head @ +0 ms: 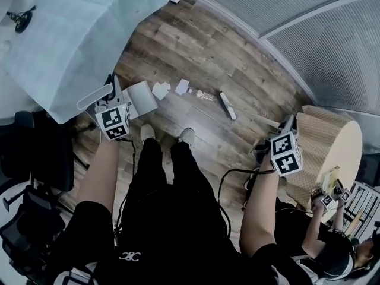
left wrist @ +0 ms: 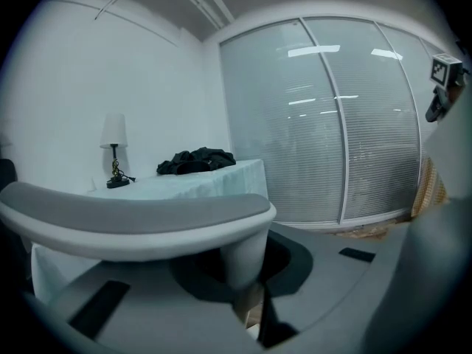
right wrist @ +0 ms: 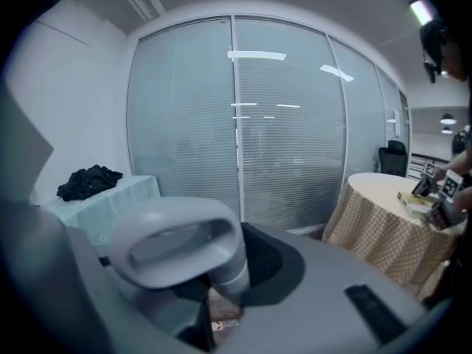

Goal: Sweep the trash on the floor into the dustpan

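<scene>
Underneath, only slivers of floor (right wrist: 223,306) past dustpan handle (left wrist: 133,216) and broom handle (right wrist: 184,212).

Wood floor (head: 196,52), paper scraps (head: 160,90), wrapper (head: 205,95), white stick (head: 228,106)

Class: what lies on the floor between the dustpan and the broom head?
In the head view, white paper scraps and a small wrapper lie on the wood floor between the dustpan and the broom head.
</scene>
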Demonstrator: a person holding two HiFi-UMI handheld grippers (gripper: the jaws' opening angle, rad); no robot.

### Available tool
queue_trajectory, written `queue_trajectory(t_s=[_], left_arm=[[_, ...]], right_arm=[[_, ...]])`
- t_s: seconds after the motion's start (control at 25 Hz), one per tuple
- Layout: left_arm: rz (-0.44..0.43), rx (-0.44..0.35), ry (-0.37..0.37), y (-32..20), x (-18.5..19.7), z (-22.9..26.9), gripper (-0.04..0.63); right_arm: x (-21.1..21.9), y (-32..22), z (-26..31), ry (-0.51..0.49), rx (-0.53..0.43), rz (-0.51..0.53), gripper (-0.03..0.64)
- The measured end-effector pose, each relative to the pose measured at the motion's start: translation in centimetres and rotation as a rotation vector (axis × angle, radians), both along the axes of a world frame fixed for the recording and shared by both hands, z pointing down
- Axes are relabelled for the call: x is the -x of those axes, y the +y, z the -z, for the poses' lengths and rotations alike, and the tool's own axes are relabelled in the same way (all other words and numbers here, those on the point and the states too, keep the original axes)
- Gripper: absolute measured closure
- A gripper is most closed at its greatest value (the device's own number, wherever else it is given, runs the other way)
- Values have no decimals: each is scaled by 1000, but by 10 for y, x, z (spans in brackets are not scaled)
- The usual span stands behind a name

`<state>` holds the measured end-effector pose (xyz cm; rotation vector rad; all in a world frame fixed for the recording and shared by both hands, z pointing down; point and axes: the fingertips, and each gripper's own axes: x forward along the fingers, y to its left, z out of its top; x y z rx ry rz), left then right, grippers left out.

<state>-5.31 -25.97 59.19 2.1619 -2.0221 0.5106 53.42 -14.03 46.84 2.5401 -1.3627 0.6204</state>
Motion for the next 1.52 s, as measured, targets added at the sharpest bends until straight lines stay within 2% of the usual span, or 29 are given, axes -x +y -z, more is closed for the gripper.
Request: queue_trajectory(t_s=[0.16, 0.52, 0.72, 0.96, 1.24, 1.4, 1.52], left_arm=[[-18, 4, 11, 5, 0, -5, 571], [-34, 21, 45, 14, 25, -15, 569], [-50, 32, 67, 10, 38, -18, 568], [-132, 41, 98, 11, 33, -21, 565], [-204, 38, 103, 4, 32, -21, 565], [-224, 43, 105, -1, 32, -23, 565], [-218, 47, 108, -5, 34, -23, 565]], right_arm=[[24, -24, -21, -6, 33, 28, 566], [94, -64, -29, -121, 34, 26, 565], [159, -88, -31, -157, 49, 117, 565], [246, -103, -33, -206, 65, 248, 565], [340, -110, -43, -328, 93, 367, 564], [367, -117, -37, -367, 91, 414, 561], [364, -126, -24, -355, 79, 412, 561]])
